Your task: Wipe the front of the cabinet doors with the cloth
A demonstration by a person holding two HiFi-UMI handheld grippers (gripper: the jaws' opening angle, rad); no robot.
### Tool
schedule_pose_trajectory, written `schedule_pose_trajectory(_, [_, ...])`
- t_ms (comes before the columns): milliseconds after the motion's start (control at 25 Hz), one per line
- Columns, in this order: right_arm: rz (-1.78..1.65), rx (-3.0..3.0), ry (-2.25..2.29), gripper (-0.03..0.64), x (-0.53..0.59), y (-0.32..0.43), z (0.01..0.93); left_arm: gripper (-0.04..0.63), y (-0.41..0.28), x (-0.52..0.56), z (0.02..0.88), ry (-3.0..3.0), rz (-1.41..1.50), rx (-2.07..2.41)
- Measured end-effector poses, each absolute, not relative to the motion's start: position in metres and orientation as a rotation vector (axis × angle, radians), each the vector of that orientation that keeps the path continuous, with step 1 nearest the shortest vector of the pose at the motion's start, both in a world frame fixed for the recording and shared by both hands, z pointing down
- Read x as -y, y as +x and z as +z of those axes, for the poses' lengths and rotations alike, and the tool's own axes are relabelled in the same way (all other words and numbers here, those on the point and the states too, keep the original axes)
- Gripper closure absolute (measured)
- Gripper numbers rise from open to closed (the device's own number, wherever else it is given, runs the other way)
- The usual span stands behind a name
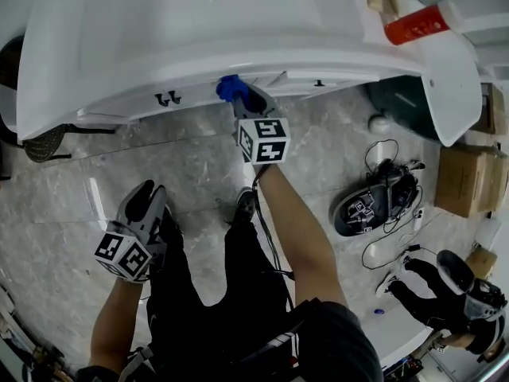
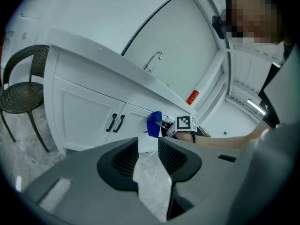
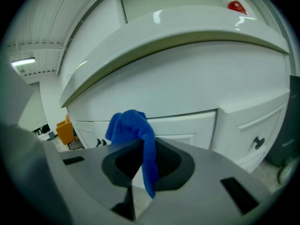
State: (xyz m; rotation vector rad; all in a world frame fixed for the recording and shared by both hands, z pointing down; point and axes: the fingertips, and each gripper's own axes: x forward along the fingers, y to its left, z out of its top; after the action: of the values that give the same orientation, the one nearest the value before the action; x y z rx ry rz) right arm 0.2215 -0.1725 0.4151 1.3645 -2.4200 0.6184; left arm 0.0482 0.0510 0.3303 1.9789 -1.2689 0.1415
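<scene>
Person's dark clothing and both forearms fill the bottom of the head view.

Left gripper (image 1: 143, 201) hangs low over the marble floor (image 1: 334, 150), well apart from the cabinet. Its own view shows the jaws slightly apart with nothing between them, only floor through the gap (image 2: 149, 146).

Right gripper (image 1: 242, 100) is extended forward to the cabinet doors (image 1: 191, 95). Jaws are clamped on the blue cloth (image 3: 129, 123): the bunched part sits above the pads and a strip hangs down between them.

Cloth (image 1: 231, 88) sits at the cabinet front, just under the white countertop (image 1: 159, 30) edge and right of the paired black handles (image 1: 168, 98). Left gripper view confirms this: cloth (image 2: 153, 123) is up against a door (image 2: 89, 116) to the right of the handles (image 2: 115, 123), with the right gripper (image 2: 176, 124) behind it. Actual contact looks likely but isn't certain.

Other items:
- Faucet (image 2: 154, 60) on the counter.
- Dark wicker chair (image 2: 23, 95) at the cabinet's left end.
- Another gripper with cables (image 1: 374, 201) lying on the floor to the right.
- Cardboard boxes (image 1: 465, 181) beyond it.
- Second person (image 1: 445, 293) crouched at lower right.
</scene>
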Motion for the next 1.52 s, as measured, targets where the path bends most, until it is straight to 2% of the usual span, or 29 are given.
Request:
schedule_pose_trajectory(400, [0.735, 2.304, 1.597, 0.56, 0.18, 0.346, 0.431, 0.463, 0.107, -0.053, 0.343, 1.983, 0.166, 1.251])
schedule_pose_trajectory(680, [0.72, 2.305, 1.612, 0.56, 0.159, 0.342, 0.424, 0.463, 0.111, -0.064, 0.349, 1.974, 0.147, 1.177])
schedule_pose_trajectory(880, [0.775, 2.366, 1.614, 0.56, 0.138, 0.293, 0.42, 0.463, 0.081, -0.075, 0.348, 1.956, 0.155, 1.161])
schedule_pose_trajectory(1280, [0.814, 2.614, 1.284, 0.56, 0.105, 0.101, 0.432, 0.463, -0.003, -0.096, 0.368, 1.878, 0.192, 1.215])
schedule_pose_trajectory(1520, [0.823, 2.648, 1.16, 0.56, 0.11, 0.056, 0.458, 0.462, -0.024, -0.089, 0.375, 1.857, 0.2, 1.275])
